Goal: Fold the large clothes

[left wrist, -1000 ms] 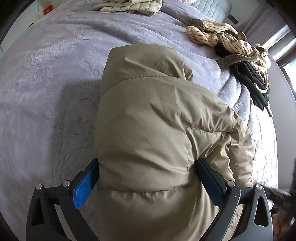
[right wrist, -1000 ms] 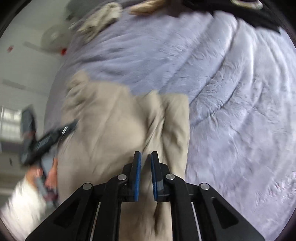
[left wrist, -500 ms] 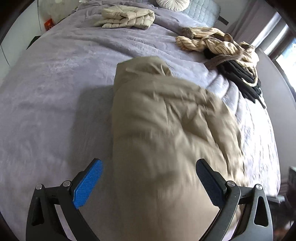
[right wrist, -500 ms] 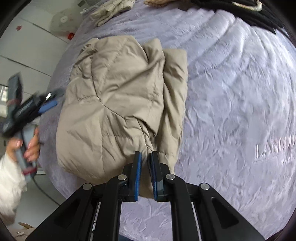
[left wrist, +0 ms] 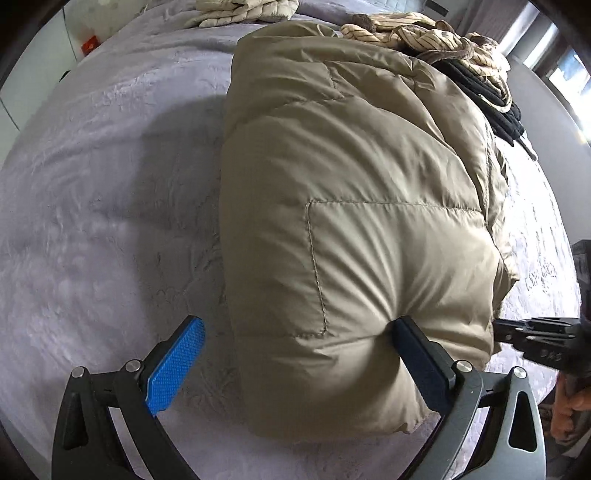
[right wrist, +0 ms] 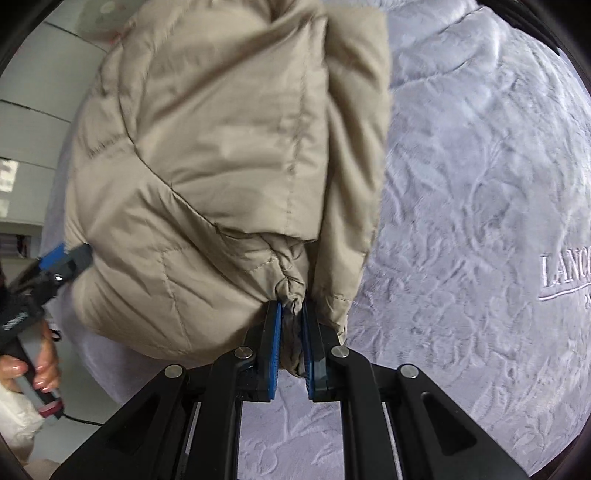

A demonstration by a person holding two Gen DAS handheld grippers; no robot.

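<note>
A puffy beige down jacket lies folded in a thick bundle on the grey-lilac bedspread. My left gripper is open, its right finger pressed into the jacket's near end and its blue-padded left finger free beside it. My right gripper is shut on a bunched hem of the jacket at its near edge. The right gripper also shows in the left wrist view, at the jacket's right side.
A folded beige quilted garment lies at the far end of the bed. A striped cream garment and a black one are piled at the far right. The bedspread stretches to the right of the jacket.
Both grippers have closed in on the jacket, which now fills both views. My right gripper has taken hold of its hem. My left finger now presses into the near end.
</note>
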